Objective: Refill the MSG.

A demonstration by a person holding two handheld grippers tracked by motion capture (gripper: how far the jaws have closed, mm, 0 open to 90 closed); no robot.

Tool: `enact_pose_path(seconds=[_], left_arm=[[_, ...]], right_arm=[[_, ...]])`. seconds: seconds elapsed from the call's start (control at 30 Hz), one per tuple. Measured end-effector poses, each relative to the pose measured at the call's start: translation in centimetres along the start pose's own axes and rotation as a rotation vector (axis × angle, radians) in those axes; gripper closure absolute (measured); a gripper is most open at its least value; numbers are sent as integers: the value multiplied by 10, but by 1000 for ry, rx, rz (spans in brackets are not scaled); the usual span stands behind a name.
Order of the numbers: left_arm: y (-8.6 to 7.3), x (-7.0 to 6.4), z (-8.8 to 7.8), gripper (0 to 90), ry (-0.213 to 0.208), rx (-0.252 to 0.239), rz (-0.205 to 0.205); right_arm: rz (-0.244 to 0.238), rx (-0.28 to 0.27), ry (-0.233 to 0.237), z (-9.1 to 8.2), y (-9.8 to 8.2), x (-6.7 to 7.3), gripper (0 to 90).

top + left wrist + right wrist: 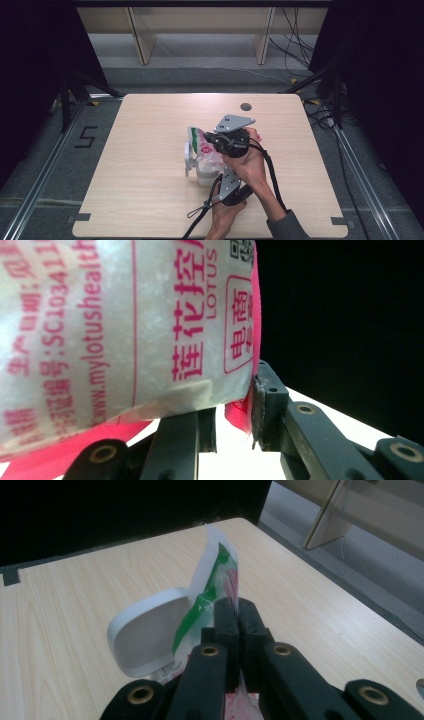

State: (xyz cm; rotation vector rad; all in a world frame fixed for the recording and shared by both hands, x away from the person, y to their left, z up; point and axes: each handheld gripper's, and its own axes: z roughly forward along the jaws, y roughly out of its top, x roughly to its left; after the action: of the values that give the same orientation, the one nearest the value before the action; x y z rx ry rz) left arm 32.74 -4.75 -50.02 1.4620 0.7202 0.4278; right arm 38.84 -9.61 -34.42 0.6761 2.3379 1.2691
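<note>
I have the bag (202, 145) pinched at top in my right tool (235, 605), lower down in my left tool (220, 175), over the white container (205, 175); next, I judge, a careful tilt to pour.

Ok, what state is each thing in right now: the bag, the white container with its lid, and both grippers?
Bag: held upright over the container, pinched by both grippers.
White container: upright on the table, lid flipped open.
Left gripper: shut on the bag's lower part.
Right gripper: shut on the bag's top edge.
</note>
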Motion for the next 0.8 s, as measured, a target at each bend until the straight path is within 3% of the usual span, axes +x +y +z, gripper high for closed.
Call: enact_pose_path(seconds=[0.33, 0.5, 0.6, 0.63, 0.67, 0.7, 0.77, 0.8], left_arm=[[4, -1, 1, 748, -4, -10, 3], [2, -1, 3, 747, 2, 0, -4], [3, 0, 2, 748, -1, -1, 1], [3, 0, 2, 748, 2, -3, -1], [3, 0, 2, 748, 1, 5, -5], [2, 0, 2, 747, -5, 0, -10], [3, 0, 1, 747, 9, 12, -5], [2, 0, 2, 748, -1, -4, -7]], right_arm=[[-11, -23, -7, -2, 3, 0, 900], [-30, 0, -10, 3, 1, 1, 900], [-5, -4, -5, 0, 1, 0, 900], [-18, -20, -10, 1, 1, 0, 900], [-4, -3, -3, 1, 1, 1, 900], [-28, -8, -13, 3, 1, 1, 900], [-16, 12, 3, 4, 1, 1, 900], [-9, -5, -3, 3, 1, 1, 900]])
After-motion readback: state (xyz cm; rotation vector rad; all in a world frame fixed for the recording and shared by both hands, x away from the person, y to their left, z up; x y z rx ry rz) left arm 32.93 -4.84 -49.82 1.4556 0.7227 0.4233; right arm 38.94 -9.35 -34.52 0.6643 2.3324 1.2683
